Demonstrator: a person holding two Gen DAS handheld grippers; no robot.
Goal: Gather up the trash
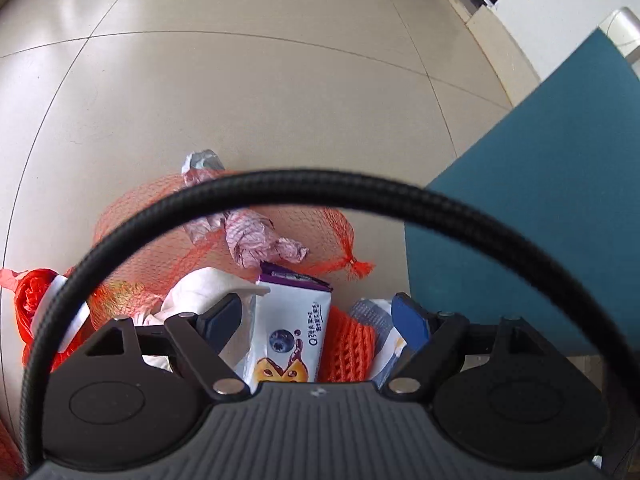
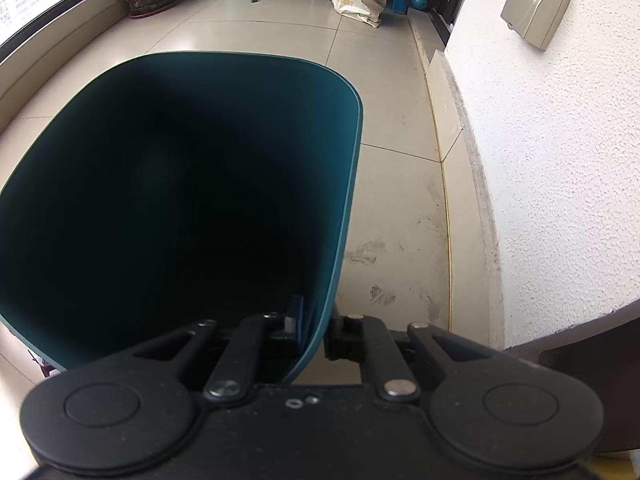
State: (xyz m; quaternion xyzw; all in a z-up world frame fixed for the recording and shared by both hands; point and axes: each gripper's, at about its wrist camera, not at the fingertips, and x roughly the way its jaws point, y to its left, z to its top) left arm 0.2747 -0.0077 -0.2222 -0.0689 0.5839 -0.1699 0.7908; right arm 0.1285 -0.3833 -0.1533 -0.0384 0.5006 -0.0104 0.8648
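The floor [image 1: 240,80] is seen as pale tile, and most of the trash is judged to be uncollected, since it lies there in a loose heap. The bin [image 2: 180,184], a dark teal tub, is held at its rim: the right gripper [image 2: 316,326] is closed on the thin wall, with one finger inside and one outside. The inside of the bin is too dark for any contents to be made out, so how much has been gathered cannot be told. In the left wrist view the bin's outer wall [image 1: 540,200] is seen standing just beside the heap, on its right.

The heap is made up of an orange net bag [image 1: 160,232], a red bag [image 1: 28,300] at the far left, a white crumpled tissue [image 1: 200,284], a snack packet [image 1: 288,332] with a blueberry picture, and a crumpled pink wrapper [image 1: 256,240].

The left gripper [image 1: 316,316] is held wide open, and nothing is gripped by it. The packet is found between its fingers [image 1: 222,316], upright and near the middle of the gap; whether it is touched by either finger cannot be told. The packet is judged to be the next piece for pickup, after which the remaining pieces are left to be moved into the bin.
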